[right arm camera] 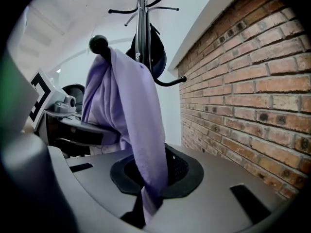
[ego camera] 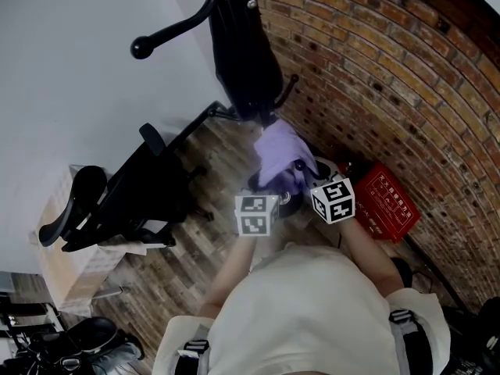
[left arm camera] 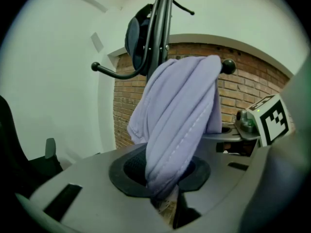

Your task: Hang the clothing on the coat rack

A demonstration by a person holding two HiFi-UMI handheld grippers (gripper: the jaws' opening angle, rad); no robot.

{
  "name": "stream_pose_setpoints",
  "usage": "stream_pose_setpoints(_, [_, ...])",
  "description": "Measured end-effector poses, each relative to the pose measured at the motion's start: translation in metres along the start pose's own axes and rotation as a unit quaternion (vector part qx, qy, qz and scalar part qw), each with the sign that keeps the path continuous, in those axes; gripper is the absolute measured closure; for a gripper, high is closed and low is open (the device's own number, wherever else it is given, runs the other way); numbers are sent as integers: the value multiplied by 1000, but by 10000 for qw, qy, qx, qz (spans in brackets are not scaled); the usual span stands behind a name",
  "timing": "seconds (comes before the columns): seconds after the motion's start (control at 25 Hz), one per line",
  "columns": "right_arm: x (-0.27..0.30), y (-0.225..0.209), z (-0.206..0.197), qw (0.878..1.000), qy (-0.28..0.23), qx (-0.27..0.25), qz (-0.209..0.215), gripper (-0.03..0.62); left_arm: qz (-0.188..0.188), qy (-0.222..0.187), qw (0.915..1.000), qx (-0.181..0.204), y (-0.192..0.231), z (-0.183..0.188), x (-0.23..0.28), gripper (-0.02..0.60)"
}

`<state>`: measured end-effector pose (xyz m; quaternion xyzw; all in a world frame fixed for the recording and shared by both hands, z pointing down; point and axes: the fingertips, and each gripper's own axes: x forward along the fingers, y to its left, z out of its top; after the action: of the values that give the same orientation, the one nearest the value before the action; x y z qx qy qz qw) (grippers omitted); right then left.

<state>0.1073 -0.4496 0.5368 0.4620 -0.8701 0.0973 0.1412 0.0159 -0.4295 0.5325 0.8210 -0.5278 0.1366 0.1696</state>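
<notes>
The hanging step looks close to its end. Both grippers hold the garment while it is draped over a peg of the rack.

The left gripper (left arm camera: 167, 198) is clamped on the lower folds of the garment (left arm camera: 180, 120), and the cloth rises straight out of its jaws. From there the cloth runs up and over the peg (left arm camera: 228, 66), whose ball tip pokes out at the cloth's right edge. The rack (left arm camera: 160, 33) stands just behind, with a dark item (left arm camera: 136, 38) hung higher up (a hat or a bag, I cannot tell which).

The right gripper (right arm camera: 146, 208) is also pinched on a hanging fold, close to the wall (right arm camera: 243, 91). In its view the cloth falls from the ball tip right into its jaws.

Next, I judge, the cloth must sit well over the peg with weight on both sides. Then each gripper should let go gently and draw down and away without tugging, or the garment could slide off.
</notes>
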Motion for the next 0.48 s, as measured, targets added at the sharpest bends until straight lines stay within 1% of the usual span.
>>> stream_pose_setpoints(0.28, [-1, 17, -6, 9999, 5, 25, 140, 571, -206, 57, 9998, -58, -12, -6, 3, 506])
stream_pose_setpoints(0.48, [-5, 27, -9, 9997, -20, 150, 197, 571, -358, 63, 9992, -139, -20, -10, 2, 506])
